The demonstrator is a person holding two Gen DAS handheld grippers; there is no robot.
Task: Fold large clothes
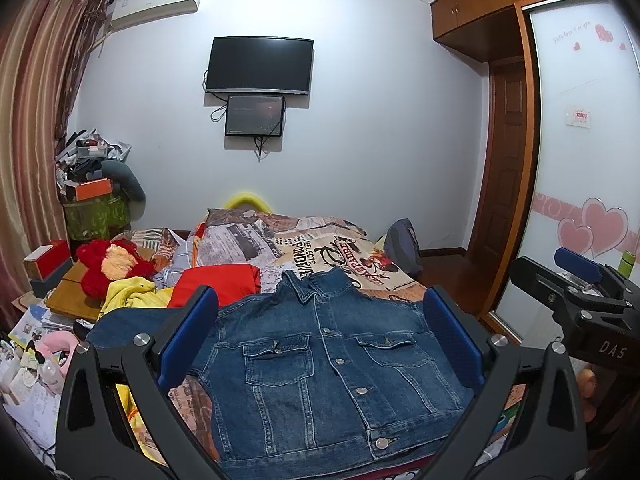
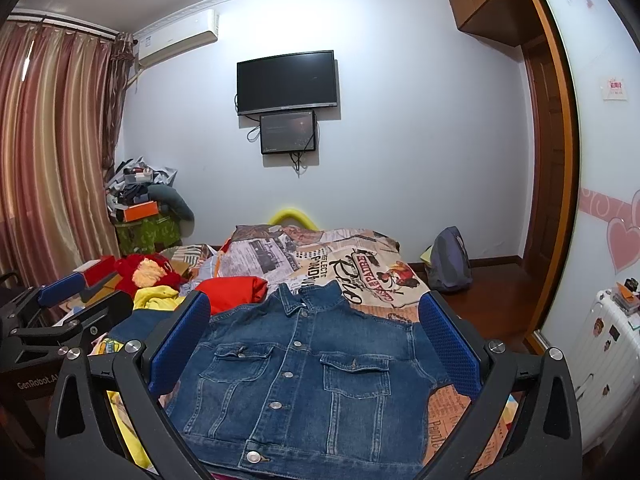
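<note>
A blue denim jacket (image 1: 320,364) lies flat and buttoned, front up, on the bed, collar pointing away from me; it also shows in the right wrist view (image 2: 304,376). Its left sleeve runs out to the left behind the finger. My left gripper (image 1: 320,304) is open and empty, held above the jacket's near half. My right gripper (image 2: 314,308) is open and empty too, above the same jacket. The right gripper shows at the right edge of the left wrist view (image 1: 580,280), and the left gripper at the left edge of the right wrist view (image 2: 64,300).
The bed (image 1: 360,256) has a printed newspaper-pattern cover. A red folded garment (image 1: 224,284), a yellow garment (image 1: 132,296) and a red plush toy (image 1: 112,268) lie to the left. A grey backpack (image 2: 448,260) sits on the floor; a white suitcase (image 2: 608,360) stands right.
</note>
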